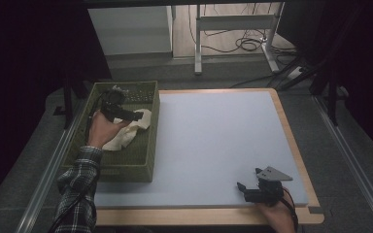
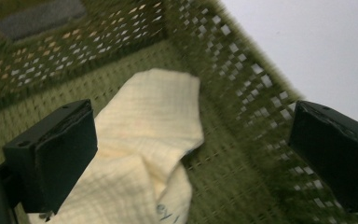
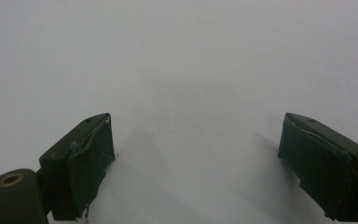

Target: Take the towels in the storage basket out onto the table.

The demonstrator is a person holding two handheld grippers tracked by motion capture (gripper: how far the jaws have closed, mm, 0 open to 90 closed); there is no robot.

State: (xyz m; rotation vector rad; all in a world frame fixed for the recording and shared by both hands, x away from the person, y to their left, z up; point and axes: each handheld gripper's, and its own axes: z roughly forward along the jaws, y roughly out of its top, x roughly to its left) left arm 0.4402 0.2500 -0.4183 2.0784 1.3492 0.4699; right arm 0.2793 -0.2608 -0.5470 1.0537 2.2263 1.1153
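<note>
left gripper [image 1: 137, 115] is inside the green basket [image 1: 148, 160], jaws spread wide, nothing clamped. cream cloth [image 1: 126, 136] lies crumpled on the basket floor, near the wall on the mat side; in the left gripper view the cloth [image 2: 154, 135] sits between the jaws, closer to the left one. right gripper [image 1: 248, 180] rests on the grey mat [image 1: 213, 141] near its front right corner, jaws released, empty

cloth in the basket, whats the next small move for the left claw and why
Probably lower the left claw onto the cloth and close. Its jaws stand wide open above the pale cloth, which lies loose in the green basket, ungripped. The right claw rests open on the mat.
</note>
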